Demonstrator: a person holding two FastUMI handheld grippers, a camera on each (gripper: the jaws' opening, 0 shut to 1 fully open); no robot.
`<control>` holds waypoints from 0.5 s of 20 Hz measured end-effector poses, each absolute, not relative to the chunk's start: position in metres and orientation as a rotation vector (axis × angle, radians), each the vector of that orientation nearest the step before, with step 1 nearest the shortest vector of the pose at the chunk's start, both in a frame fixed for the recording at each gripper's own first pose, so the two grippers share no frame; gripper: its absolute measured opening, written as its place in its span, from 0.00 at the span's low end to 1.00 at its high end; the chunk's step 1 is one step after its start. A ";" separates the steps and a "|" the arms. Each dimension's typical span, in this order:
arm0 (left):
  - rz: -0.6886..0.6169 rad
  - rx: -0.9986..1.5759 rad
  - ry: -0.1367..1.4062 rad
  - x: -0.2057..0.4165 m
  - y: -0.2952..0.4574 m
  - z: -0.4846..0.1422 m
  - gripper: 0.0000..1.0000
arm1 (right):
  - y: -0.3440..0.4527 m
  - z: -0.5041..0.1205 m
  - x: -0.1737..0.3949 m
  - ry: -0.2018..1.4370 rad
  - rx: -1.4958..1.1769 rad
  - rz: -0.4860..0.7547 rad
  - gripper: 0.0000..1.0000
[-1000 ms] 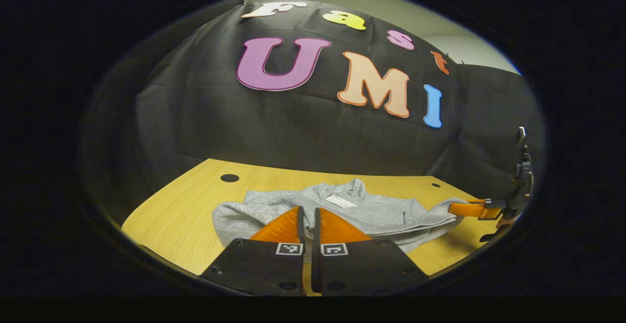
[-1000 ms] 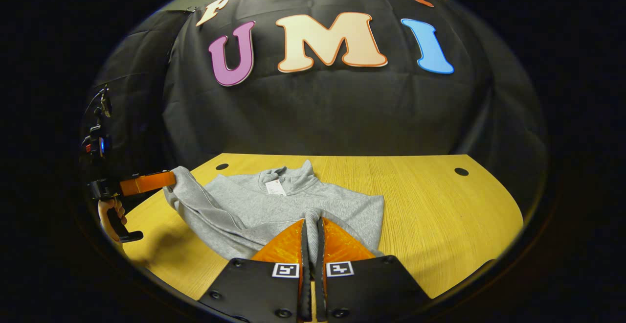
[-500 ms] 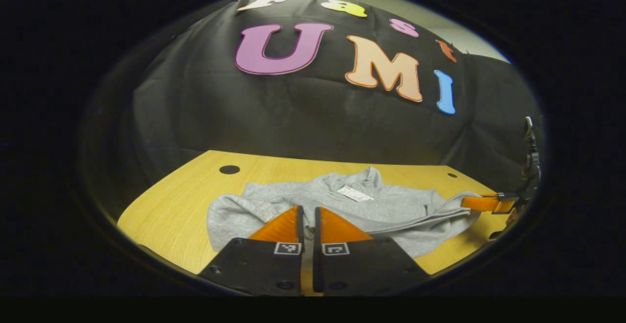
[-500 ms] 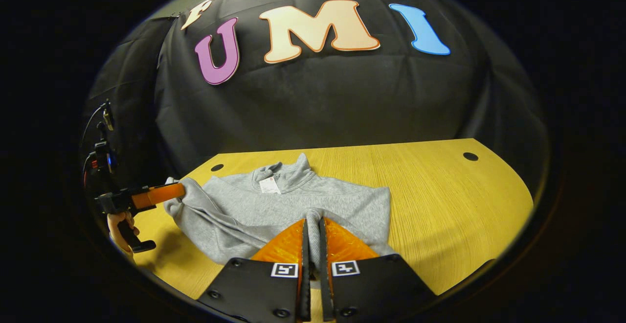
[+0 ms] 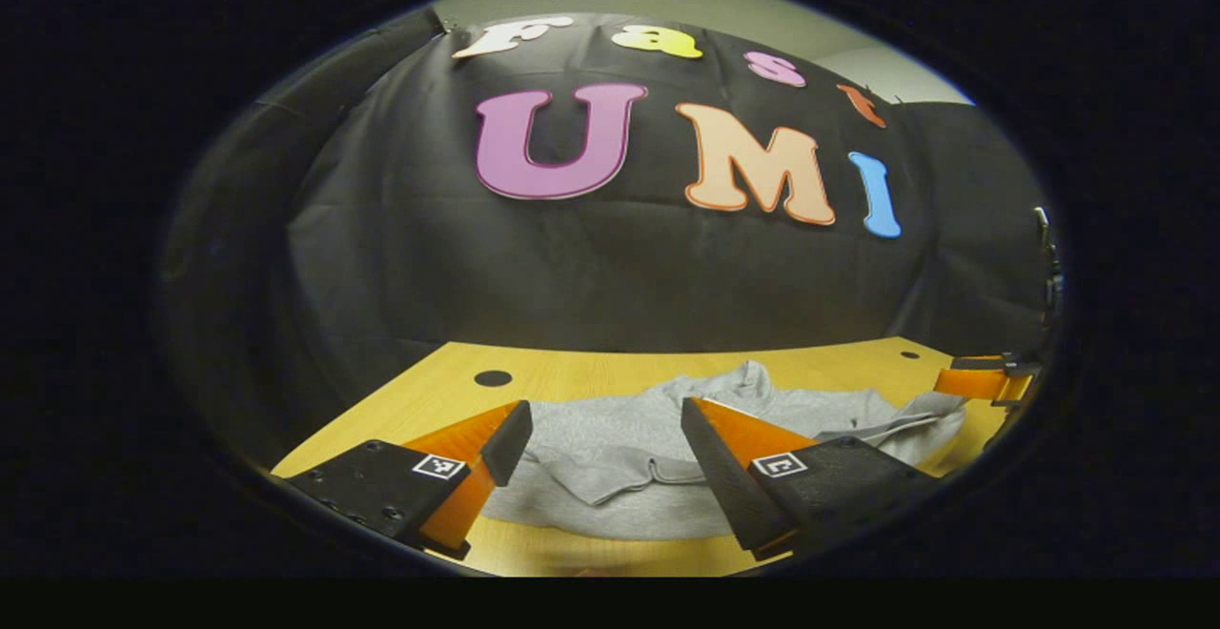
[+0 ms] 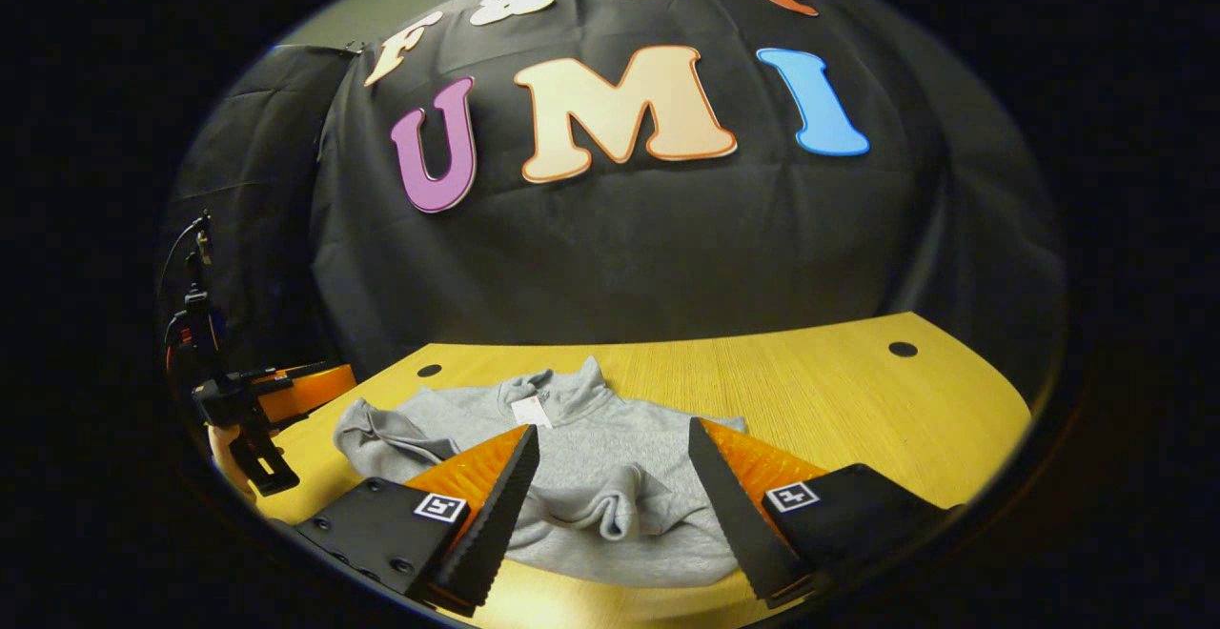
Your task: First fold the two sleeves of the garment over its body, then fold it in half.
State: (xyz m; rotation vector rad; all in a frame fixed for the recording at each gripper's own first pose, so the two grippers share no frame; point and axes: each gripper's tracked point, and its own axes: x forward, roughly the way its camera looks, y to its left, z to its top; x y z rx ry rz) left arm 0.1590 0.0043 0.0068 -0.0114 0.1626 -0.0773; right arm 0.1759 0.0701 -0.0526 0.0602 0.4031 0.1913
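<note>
A grey sweatshirt (image 6: 610, 462) lies on the wooden table (image 6: 839, 400), collar and white tag (image 6: 527, 411) toward the wall. One sleeve cuff (image 6: 620, 507) rests folded over the body, just ahead of my right gripper (image 6: 612, 434), which stands open with nothing between its fingers. In the left gripper view the sweatshirt (image 5: 620, 453) has a sleeve fold (image 5: 610, 478) lying on its body, and my left gripper (image 5: 602, 417) hangs open over it. The right gripper (image 5: 982, 381) shows at the far right by the garment's edge. The left gripper (image 6: 295, 389) and a hand (image 6: 224, 448) show at the far left.
The table has small round holes near its back corners (image 6: 902, 349) (image 6: 429, 371) (image 5: 493, 378). Bare wood spreads to the right of the sweatshirt (image 6: 858, 419). The black cloth wall stands close behind the table.
Both grippers went from shut on the sleeves to open. The sleeves dropped onto the sweatshirt's body, and both grippers drew back a little from the cloth.
</note>
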 end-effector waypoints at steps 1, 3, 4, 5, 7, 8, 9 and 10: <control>-0.076 -0.009 0.146 0.154 0.005 0.014 0.93 | 0.073 -0.045 0.172 0.387 0.058 0.200 0.98; -0.070 -0.003 0.111 0.143 0.008 0.029 0.93 | 0.076 -0.030 0.163 0.349 0.037 0.214 0.98; -0.068 0.001 0.095 0.137 0.009 0.035 0.94 | 0.078 -0.022 0.157 0.329 0.026 0.219 0.98; -0.067 0.004 0.081 0.129 0.010 0.039 0.92 | 0.079 -0.015 0.151 0.313 0.018 0.224 0.98; -0.074 0.006 0.058 0.112 0.011 0.045 0.93 | 0.085 -0.004 0.136 0.285 0.019 0.236 0.98; -0.076 0.004 0.050 0.104 0.011 0.047 0.93 | 0.087 -0.001 0.127 0.270 0.023 0.245 0.98; -0.078 0.001 0.039 0.095 0.012 0.048 0.93 | 0.089 0.001 0.117 0.259 0.027 0.248 0.98; -0.077 -0.003 0.027 0.087 0.013 0.049 0.93 | 0.089 0.002 0.107 0.249 0.033 0.252 0.97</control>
